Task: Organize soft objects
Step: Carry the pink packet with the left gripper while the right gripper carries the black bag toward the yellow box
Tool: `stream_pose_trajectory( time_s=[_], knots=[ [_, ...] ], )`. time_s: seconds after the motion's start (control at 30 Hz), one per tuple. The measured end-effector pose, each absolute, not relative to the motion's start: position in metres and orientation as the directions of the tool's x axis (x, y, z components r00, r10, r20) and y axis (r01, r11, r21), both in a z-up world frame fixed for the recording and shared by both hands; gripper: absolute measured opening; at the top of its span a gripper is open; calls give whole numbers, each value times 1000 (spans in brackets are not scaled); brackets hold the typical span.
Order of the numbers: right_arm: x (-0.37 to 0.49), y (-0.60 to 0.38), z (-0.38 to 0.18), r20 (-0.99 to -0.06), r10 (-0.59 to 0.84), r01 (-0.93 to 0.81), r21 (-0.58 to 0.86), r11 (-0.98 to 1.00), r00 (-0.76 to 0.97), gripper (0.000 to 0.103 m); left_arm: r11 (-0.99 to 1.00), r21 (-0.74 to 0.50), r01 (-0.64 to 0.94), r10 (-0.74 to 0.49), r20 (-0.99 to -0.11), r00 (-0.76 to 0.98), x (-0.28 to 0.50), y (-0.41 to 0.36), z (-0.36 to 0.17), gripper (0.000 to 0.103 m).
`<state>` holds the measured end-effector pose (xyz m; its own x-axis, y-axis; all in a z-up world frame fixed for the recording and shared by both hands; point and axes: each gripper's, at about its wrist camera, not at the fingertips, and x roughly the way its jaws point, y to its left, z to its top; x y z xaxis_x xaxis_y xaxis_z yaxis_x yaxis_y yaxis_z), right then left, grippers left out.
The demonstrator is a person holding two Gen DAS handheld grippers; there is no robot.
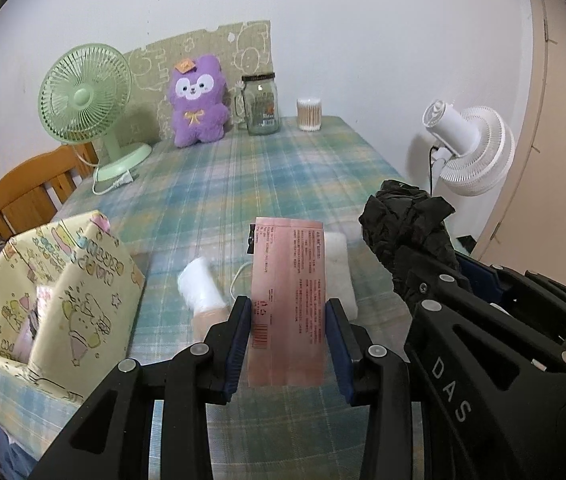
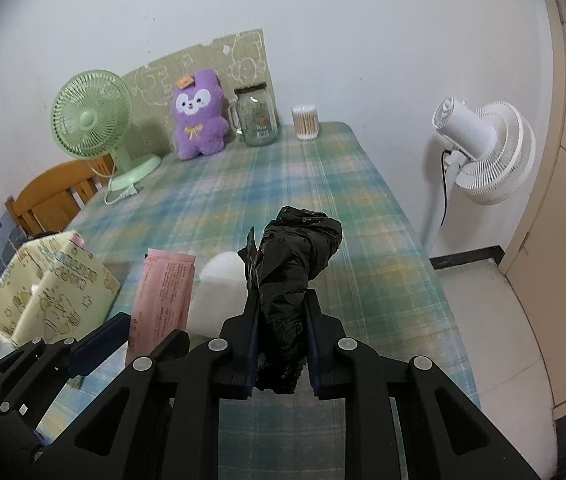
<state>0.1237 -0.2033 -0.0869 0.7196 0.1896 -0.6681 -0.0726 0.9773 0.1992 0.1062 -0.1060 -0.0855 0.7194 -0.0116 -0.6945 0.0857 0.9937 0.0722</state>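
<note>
My left gripper (image 1: 287, 320) is shut on a flat pink packet (image 1: 287, 288) and holds it above the plaid bed cover (image 1: 243, 184). My right gripper (image 2: 282, 322) is shut on a crumpled black plastic bag (image 2: 291, 256), also lifted off the bed. In the left wrist view that black plastic bag (image 1: 407, 228) and the right gripper's body show at the right. The pink packet (image 2: 163, 292) shows at the left in the right wrist view. A white soft pad (image 1: 339, 272) lies on the bed behind the packet. A white roll (image 1: 201, 284) lies to its left.
A yellow cartoon-print storage box (image 1: 67, 292) stands open at the bed's left edge. At the far end stand a green desk fan (image 1: 87, 100), a purple plush (image 1: 197, 100), a glass jar (image 1: 261, 106) and a tub of cotton swabs (image 1: 309, 114). A white floor fan (image 2: 483, 148) stands right of the bed.
</note>
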Motion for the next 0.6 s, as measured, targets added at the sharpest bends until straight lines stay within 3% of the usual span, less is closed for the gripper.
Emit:
stream_pose_trajectory(
  time_s=[0.6],
  knots=[
    [101, -191, -34, -611, 149, -57, 168, 984, 777, 23, 992, 28, 121, -75, -641, 764, 88, -93, -40, 38]
  ],
)
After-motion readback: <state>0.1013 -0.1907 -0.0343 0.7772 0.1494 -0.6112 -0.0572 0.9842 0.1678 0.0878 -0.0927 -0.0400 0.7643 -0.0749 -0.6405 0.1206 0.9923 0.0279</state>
